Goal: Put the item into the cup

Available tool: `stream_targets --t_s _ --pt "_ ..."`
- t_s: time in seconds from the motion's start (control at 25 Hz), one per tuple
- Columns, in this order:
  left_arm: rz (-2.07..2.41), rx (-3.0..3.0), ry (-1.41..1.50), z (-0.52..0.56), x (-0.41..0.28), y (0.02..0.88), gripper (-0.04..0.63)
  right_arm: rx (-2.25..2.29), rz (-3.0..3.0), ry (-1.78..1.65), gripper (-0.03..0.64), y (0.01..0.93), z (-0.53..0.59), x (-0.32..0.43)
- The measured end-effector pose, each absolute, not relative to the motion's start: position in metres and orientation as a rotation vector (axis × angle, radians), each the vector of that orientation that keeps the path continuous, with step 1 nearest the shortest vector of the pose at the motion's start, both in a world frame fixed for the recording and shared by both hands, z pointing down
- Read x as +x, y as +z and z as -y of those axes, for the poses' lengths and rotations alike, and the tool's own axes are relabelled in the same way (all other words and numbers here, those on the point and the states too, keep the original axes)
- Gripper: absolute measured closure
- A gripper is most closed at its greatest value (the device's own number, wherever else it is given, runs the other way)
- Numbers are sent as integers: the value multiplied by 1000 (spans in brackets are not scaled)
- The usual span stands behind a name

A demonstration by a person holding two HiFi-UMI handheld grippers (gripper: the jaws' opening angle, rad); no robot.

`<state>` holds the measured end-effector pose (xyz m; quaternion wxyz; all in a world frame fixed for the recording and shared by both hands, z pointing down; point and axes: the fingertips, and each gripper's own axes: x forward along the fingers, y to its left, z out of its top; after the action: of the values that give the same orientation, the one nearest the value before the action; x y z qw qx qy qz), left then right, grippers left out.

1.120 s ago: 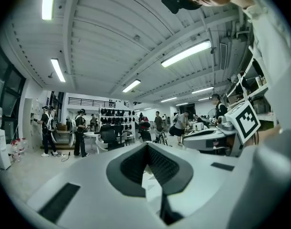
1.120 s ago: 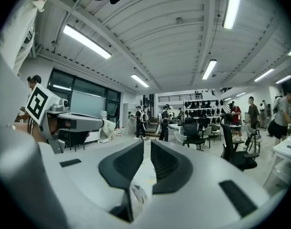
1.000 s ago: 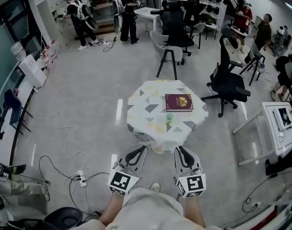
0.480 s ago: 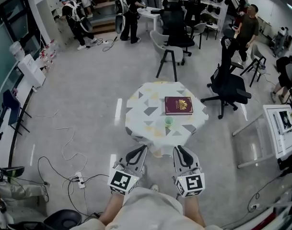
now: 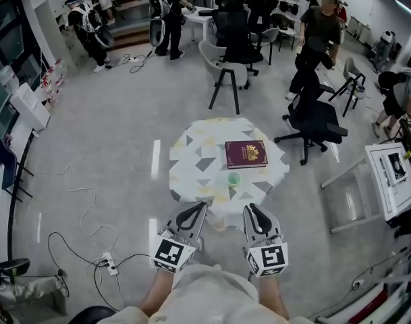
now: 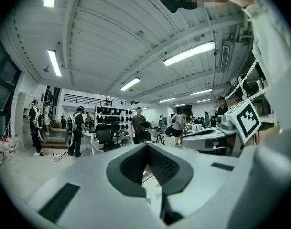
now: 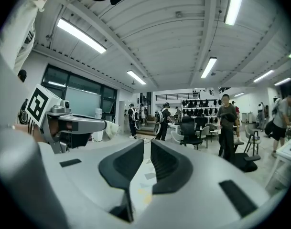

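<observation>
Jaws first: on the left gripper (image 5: 204, 206) the dark pads meet at their tips with nothing between them. The right gripper (image 5: 248, 208) keeps a thin slit between its pads, which is also empty. Through that slit I see only a strip of patterned cloth.

The cup (image 5: 233, 179) is small and pale green. It stands on the desk (image 5: 192, 159) near the edge closest to me, a little right of the middle. It looks upright, mouth up, but it is too small in my head view to show whether anything lies inside. I cannot make out any separate item meant for it.

Just beyond the cup lies a maroon book (image 5: 245, 154), flat and cover up, with its long axis running left to right across the desk. Whether cup and book touch, I cannot tell.

The desk is round, under a white cloth with grey and yellow triangles. Both grippers hang side by side just short of its near edge, pointing toward it and touching nothing. My arms are cut off at the bottom of the frame.

Both gripper views tilt up at the ceiling lights, so their own bodies hide nearly all the desk top. A black office chair (image 5: 314, 121) stands to the right of the desk, and cables (image 5: 90, 214) trail across the floor on the left.
</observation>
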<state>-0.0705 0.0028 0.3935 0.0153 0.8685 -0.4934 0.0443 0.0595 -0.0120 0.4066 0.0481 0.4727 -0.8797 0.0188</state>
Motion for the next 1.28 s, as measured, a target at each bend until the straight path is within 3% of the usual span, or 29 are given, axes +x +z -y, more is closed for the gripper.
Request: stream_targets --t_s 0.92,1.28 --pt "1326 2784 62 110 -131 402 584 1614 2491 52 565 411 96 3" --pt "1221 2800 72 135 -126 421 584 1664 2398 106 565 433 110 2"
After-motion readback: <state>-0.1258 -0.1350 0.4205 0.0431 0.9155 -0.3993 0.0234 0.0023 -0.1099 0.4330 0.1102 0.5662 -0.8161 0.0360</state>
